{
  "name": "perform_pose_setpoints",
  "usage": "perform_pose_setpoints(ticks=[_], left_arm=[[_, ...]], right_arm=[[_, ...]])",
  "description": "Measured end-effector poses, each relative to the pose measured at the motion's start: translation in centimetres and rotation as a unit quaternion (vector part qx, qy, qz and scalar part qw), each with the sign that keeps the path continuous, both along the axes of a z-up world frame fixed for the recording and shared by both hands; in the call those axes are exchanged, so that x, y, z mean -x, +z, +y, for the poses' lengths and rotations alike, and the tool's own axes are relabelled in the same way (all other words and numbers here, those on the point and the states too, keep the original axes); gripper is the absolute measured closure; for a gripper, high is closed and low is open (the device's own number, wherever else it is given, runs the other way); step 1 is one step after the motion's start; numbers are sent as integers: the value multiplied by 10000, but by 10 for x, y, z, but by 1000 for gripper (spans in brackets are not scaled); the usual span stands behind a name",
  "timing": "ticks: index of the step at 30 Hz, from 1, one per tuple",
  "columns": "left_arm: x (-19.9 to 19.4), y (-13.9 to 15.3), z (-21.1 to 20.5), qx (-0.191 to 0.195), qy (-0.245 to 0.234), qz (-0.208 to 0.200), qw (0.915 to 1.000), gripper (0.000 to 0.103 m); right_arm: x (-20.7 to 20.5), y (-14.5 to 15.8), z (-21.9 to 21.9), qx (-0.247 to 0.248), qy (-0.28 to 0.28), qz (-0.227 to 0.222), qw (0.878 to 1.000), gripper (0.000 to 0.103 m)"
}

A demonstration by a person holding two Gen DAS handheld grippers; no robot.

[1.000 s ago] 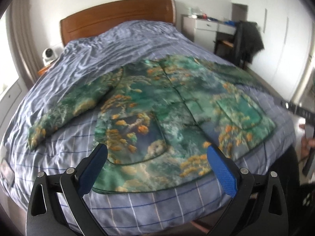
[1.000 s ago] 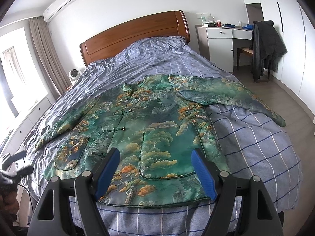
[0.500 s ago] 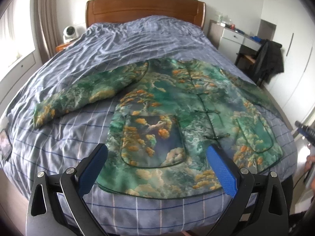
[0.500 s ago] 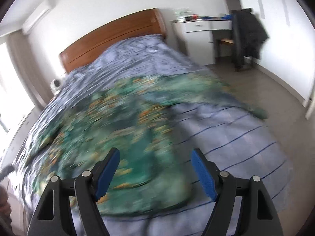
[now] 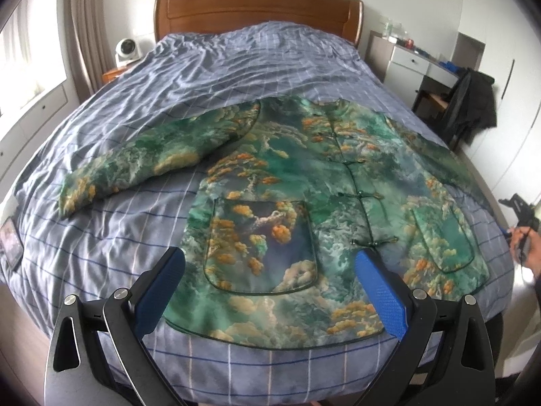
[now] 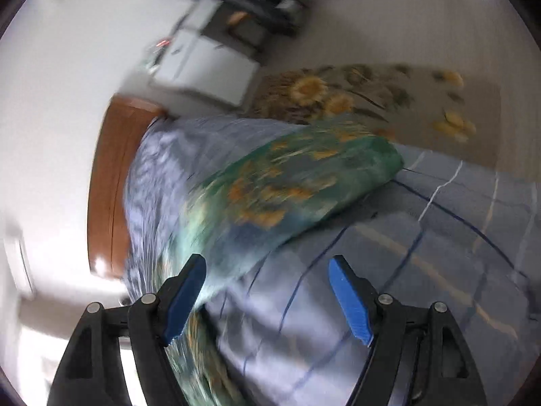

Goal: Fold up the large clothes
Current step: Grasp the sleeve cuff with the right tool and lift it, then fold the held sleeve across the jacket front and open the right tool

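Green printed jacket (image 5: 304, 203) spread flat on the bed (image 5: 135, 237), both my grippers empty.

The jacket lies face up across the foot end of the bed, hem along the near edge, one sleeve (image 5: 142, 162) stretched toward the left edge. My left gripper (image 5: 270, 291) hovers above the hem, jaws apart. My right gripper (image 6: 267, 297), jaws also apart and gripping nothing, is tilted by the other sleeve (image 6: 304, 176) at the right edge, its view blurred.

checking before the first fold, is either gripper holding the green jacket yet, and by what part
Nothing is held. The left gripper hovers open above the jacket hem, and the right gripper is open near its sleeve.
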State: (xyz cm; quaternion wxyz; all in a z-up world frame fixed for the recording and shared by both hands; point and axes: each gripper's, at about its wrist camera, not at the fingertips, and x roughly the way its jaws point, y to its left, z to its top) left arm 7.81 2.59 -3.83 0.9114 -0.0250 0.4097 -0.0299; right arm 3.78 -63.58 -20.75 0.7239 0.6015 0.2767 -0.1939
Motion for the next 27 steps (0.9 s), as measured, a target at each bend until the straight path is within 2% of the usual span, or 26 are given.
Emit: perform_pose_setpoints(ticks=[2, 4, 6, 7, 8, 10, 12, 14, 16, 18, 20, 23, 25, 27], left_arm=[[-1, 0, 2, -17, 68, 32, 10000, 2], [-1, 1, 6, -19, 161, 58, 9999, 2], [0, 1, 9, -11, 228, 73, 9997, 2], [1, 0, 12, -14, 275, 88, 9996, 2], [1, -1, 13, -23, 305, 101, 9995, 2], [1, -4, 17, -29, 368, 143, 9992, 2], [-1, -11, 20, 16, 424, 230, 9988, 2], [-4, -18, 21, 51, 460, 316, 9984, 2], [-7, -25, 21, 100, 459, 402, 9981, 2], [-10, -29, 18, 149, 432, 439, 9980, 2], [-10, -32, 14, 175, 398, 443, 9981, 2], [-6, -33, 12, 224, 347, 451, 9981, 2], [-2, -33, 13, 206, 334, 431, 9983, 2], [3, -32, 16, 148, 361, 400, 9984, 2]], right_arm=[[-7, -22, -15, -295, -327, 75, 9990, 26], [-9, -37, -24, -433, -809, 104, 9957, 26], [-17, -44, -30, -432, -1066, 70, 9933, 27], [-20, -43, -32, -315, -1128, 79, 9931, 38], [-27, -40, -34, -122, -1132, 154, 9934, 61], [-33, -24, -32, 448, -1148, 448, 9914, 89], [-41, 14, -16, 1466, -1027, 520, 9825, 92], [-56, 66, 18, 2732, -580, 470, 9591, 93], [-64, 109, 54, 3537, -105, 155, 9352, 93], [-75, 150, 110, 4445, 571, -170, 8938, 93], [-85, 178, 175, 5287, 1212, -392, 8392, 93], [-102, 186, 250, 5966, 1965, -604, 7758, 93], [-118, 175, 283, 6030, 2423, -634, 7574, 93], [-135, 157, 311, 5934, 2899, -585, 7486, 93]])
